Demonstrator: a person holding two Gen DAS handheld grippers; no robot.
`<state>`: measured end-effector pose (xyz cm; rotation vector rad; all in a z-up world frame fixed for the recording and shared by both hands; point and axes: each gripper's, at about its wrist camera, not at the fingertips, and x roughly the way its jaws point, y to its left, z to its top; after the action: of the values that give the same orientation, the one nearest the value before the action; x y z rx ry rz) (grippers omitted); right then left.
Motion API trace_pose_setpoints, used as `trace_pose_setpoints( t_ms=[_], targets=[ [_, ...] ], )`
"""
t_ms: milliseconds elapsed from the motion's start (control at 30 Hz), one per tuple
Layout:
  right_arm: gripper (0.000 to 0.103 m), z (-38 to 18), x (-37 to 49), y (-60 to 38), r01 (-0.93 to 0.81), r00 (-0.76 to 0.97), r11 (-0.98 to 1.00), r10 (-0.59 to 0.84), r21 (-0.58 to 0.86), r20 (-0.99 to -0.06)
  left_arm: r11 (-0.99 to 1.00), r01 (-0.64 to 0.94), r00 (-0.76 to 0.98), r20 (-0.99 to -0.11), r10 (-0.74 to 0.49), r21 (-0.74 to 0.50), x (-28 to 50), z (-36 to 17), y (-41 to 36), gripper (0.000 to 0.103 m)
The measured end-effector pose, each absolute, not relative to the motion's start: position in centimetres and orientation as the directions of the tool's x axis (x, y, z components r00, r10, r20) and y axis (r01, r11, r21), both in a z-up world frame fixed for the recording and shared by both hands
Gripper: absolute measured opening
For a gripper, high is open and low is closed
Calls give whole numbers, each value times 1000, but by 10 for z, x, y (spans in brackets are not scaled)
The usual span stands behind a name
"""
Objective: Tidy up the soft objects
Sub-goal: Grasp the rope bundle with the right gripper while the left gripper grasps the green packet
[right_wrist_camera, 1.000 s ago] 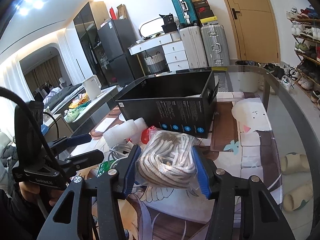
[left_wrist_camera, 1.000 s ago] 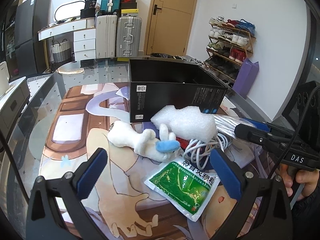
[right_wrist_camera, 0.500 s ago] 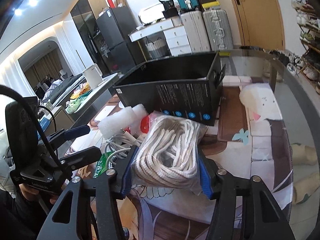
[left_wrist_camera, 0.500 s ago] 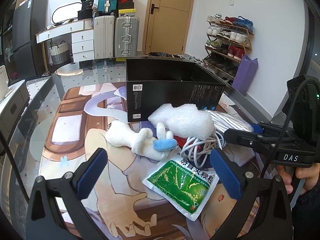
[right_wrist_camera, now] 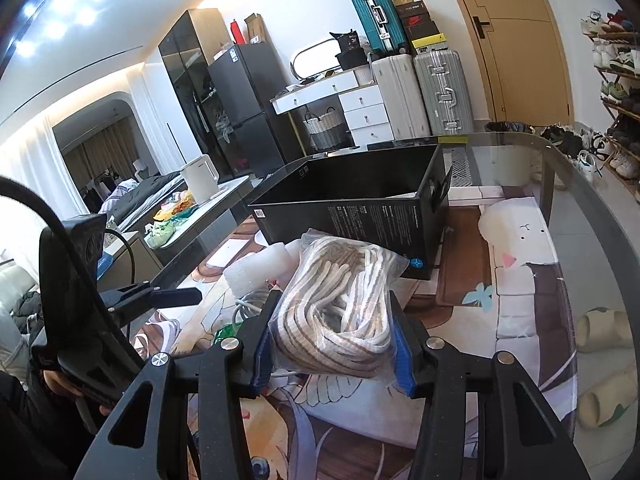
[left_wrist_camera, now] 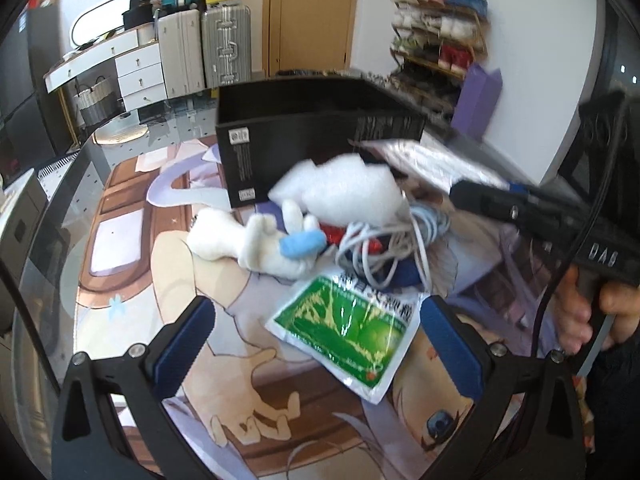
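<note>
Compared with half a second ago, my right gripper [right_wrist_camera: 332, 354] has lifted the clear plastic bag of coiled white-and-brown rope [right_wrist_camera: 340, 300] higher, so that it now stands in front of the near wall of the open black cardboard box [right_wrist_camera: 360, 216] rather than low over the glass table with its printed cartoon mat [right_wrist_camera: 516, 292]; the blue-padded jaws remain clamped on the lower part of the bag from both sides. In the left wrist view the bag [left_wrist_camera: 424, 160] appears blurred, raised beside the box's right near corner [left_wrist_camera: 288, 152]. My left gripper [left_wrist_camera: 316, 344] has kept its place, its jaws spread wide and holding nothing, poised above the green-and-white foil sachet [left_wrist_camera: 352, 328] near the table's front edge. Beyond the sachet lie the white plush toy with a blue tip [left_wrist_camera: 256, 240], the tangled white cable [left_wrist_camera: 384, 248] and the white foam block [left_wrist_camera: 352, 196], which touches the box's near wall; these have not moved.
</note>
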<state>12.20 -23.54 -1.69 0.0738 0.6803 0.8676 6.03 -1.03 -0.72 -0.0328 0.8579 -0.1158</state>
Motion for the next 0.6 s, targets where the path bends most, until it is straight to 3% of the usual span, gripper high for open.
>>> trace_pose_setpoints(
  t_ms=[600],
  targets=[
    [48,-17,121,-234,-678,443,655,726,333,-526,990,132,563,-818,-119,-54,81,-19,-26,102]
  ],
)
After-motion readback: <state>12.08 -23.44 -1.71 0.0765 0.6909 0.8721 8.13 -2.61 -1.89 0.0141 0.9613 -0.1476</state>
